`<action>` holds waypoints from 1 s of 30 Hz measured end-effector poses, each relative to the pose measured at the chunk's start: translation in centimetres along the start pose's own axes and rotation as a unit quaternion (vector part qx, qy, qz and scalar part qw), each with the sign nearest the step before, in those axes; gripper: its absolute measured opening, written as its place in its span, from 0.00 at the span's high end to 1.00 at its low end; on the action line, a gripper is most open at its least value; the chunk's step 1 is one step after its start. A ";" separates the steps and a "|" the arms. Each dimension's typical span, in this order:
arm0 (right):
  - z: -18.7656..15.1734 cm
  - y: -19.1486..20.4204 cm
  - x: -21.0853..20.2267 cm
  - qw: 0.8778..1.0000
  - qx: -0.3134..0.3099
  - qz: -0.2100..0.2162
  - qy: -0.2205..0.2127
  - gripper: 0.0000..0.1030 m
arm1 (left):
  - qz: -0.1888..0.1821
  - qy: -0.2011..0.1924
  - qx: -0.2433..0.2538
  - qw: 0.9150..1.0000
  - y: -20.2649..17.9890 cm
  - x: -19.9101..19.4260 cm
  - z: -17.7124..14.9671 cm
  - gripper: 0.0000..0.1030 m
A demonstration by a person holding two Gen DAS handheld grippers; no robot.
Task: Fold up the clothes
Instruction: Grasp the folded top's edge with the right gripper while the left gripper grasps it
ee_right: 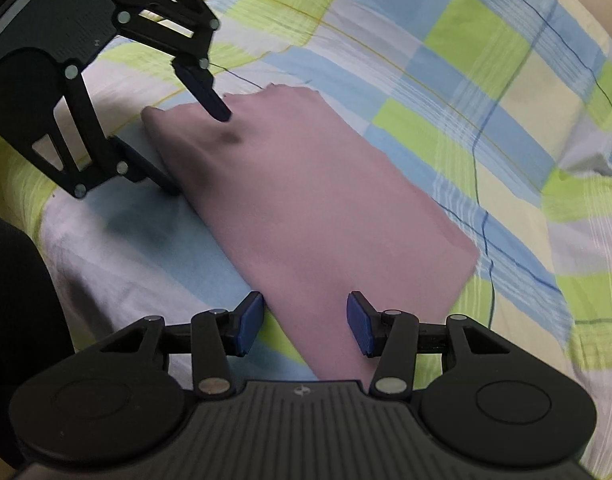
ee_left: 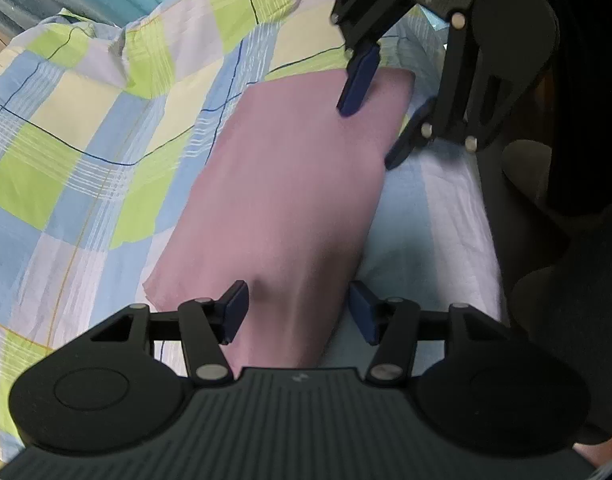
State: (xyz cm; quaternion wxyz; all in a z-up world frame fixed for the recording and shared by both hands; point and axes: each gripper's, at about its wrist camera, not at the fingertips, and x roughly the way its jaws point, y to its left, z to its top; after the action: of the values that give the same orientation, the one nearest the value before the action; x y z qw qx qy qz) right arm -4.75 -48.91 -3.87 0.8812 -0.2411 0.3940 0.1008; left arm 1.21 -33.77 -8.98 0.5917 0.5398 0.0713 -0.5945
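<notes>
A pink garment point(ee_left: 282, 184) lies folded into a long rectangle on a checked bed sheet point(ee_left: 74, 128); it also shows in the right wrist view point(ee_right: 325, 208). My left gripper point(ee_left: 298, 312) is open, its jaws astride one end of the garment. My right gripper point(ee_right: 304, 326) is open astride the other end. In the left wrist view the right gripper point(ee_left: 375, 120) has one finger over the cloth and one beside its edge. In the right wrist view the left gripper point(ee_right: 200, 150) stands the same way at the far end.
The sheet point(ee_right: 485, 80) is checked in green, blue, cream and lilac, with bunched folds at the back point(ee_left: 118, 40). A person's dark-clothed body point(ee_left: 577, 160) is at the bed's edge beside the garment; it also shows in the right wrist view point(ee_right: 22, 300).
</notes>
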 end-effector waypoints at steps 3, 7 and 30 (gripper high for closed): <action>0.6 0.7 0.5 1.000 -0.030 -0.007 -0.001 0.53 | 0.005 -0.006 0.000 1.000 -0.2 0.1 0.1 0.49; 0.2 0.6 0.7 0.999 -0.048 -0.016 0.002 0.50 | 0.012 -0.004 0.008 1.000 0.1 -0.1 -0.6 0.47; -2.4 2.9 2.1 0.971 -0.186 -0.149 -0.019 0.49 | 0.130 -0.004 0.068 0.989 -0.3 1.6 -2.6 0.40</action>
State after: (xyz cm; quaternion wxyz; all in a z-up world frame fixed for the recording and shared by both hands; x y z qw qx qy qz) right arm -5.88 -47.65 -7.79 0.8333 -0.4547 0.3112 0.0441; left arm 2.85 -32.84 -11.39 0.6262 0.5808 -0.0421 -0.5184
